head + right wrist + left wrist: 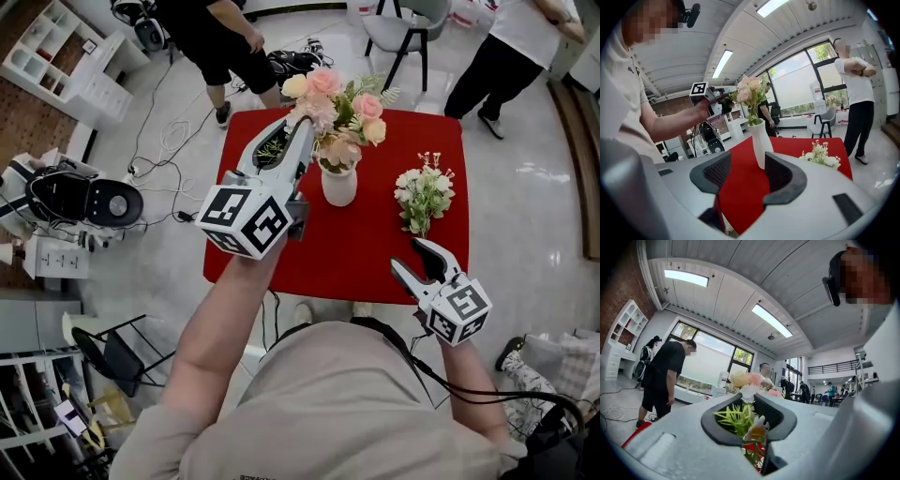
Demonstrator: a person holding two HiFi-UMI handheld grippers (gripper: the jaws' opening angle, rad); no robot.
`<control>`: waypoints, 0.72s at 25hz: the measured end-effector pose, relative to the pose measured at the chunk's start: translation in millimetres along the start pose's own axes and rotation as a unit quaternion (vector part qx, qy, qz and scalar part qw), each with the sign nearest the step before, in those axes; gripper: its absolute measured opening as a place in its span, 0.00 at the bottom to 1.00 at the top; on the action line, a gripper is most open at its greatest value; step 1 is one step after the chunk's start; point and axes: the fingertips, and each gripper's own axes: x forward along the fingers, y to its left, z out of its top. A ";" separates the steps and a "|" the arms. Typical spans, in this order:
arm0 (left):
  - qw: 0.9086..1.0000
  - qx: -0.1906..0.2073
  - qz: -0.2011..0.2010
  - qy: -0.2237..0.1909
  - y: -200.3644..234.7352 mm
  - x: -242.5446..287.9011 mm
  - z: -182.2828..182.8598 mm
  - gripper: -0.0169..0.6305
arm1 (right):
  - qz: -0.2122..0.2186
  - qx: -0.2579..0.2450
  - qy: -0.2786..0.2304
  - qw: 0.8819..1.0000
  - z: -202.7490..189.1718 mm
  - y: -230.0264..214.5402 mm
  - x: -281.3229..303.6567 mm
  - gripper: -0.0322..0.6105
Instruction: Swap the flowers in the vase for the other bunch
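On the left, the left claw (pixel 301 127) is high up and pinched narrow on the green leaves of the pink bunch (pixel 337 105); the leaves sit right between its jaws, and the flowers stick out past them; the pink bunch has its stems down in the white vase (pixel 338 186), which stands near the middle of the red surface (pixel 309 253); so I think the job is at its first step, pulling the old flowers out; the grip looks to be on soft leaves and not on the hard stems, so the leaves could slip or tear and the bunch could drop back; the stems may also rub the neck of the vase on the way up, and then the vase could lift a bit, tip over and roll; nothing holds the vase down, which makes that more likely; to the right of the vase, a little apart from it, the white bunch (pixel 424 195) lies flat on the surface, and a falling vase could land on it; at the far right the right claw (pixel 407 253) hangs low with its jaws wide and nothing in them, well apart from the vase, too far to steady it.
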 end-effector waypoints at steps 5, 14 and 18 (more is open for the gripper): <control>1.000 0.002 -0.005 -0.015 -1.6 -1.1 19.1 0.15 | 0.000 -0.001 -0.002 1.000 -0.1 -0.8 -1.1 0.41; 0.999 0.005 -0.014 -0.036 -0.3 -1.5 52.7 0.15 | 0.002 -0.001 -0.001 1.000 1.3 -0.1 0.6 0.41; 0.998 -0.001 -0.032 -0.049 -5.4 -5.1 70.6 0.15 | 0.003 -0.001 0.000 1.000 1.2 -0.7 3.2 0.41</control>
